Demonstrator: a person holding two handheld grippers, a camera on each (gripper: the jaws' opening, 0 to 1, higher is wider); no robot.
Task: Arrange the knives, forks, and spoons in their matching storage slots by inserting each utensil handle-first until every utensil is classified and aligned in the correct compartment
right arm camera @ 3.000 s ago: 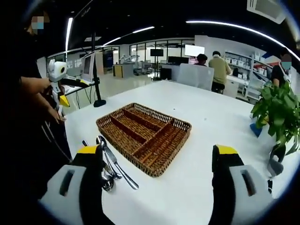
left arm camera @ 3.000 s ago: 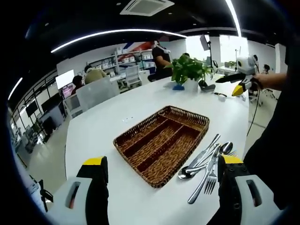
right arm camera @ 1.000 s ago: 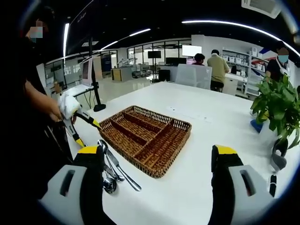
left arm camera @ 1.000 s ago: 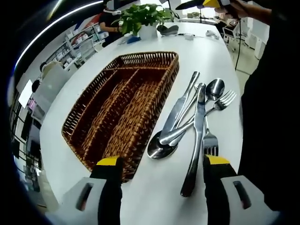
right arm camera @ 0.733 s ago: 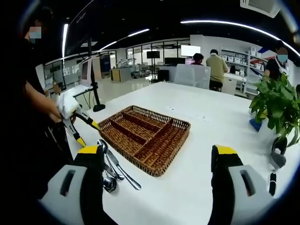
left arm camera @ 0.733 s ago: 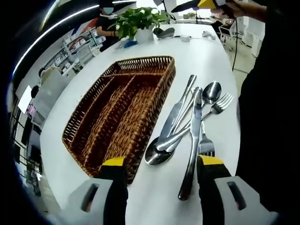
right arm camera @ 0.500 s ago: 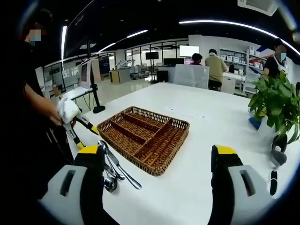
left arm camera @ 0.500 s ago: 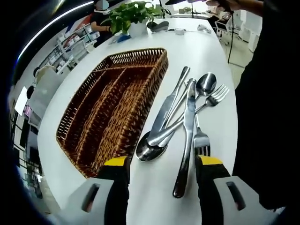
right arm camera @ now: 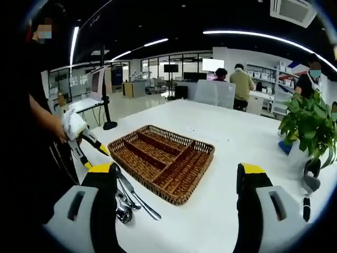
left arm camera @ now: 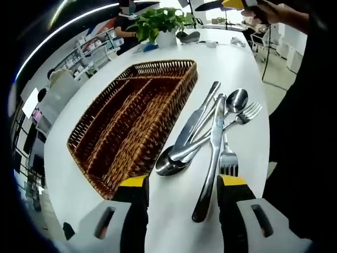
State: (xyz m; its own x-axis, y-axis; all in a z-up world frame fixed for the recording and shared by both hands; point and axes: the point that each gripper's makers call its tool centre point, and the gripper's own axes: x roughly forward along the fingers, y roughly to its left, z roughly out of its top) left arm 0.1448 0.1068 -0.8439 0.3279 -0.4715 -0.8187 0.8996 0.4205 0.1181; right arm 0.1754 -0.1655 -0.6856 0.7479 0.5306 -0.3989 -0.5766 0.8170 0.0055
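My left gripper (left arm camera: 181,192) has dropped in over the cutlery pile since three seconds ago, jaws apart, straddling the knife (left arm camera: 210,158) handle on the table (left arm camera: 231,63). The wicker tray (left arm camera: 131,121) lies just beside. My right gripper (right arm camera: 176,182) hangs wide apart.

Our left claw (left arm camera: 181,197) and right claw (right arm camera: 176,184) look the same: chunky black fingers (left arm camera: 135,211) capped in yellow, on pale grey bodies with dark slots. We're wearing dark clothes (left arm camera: 303,158).
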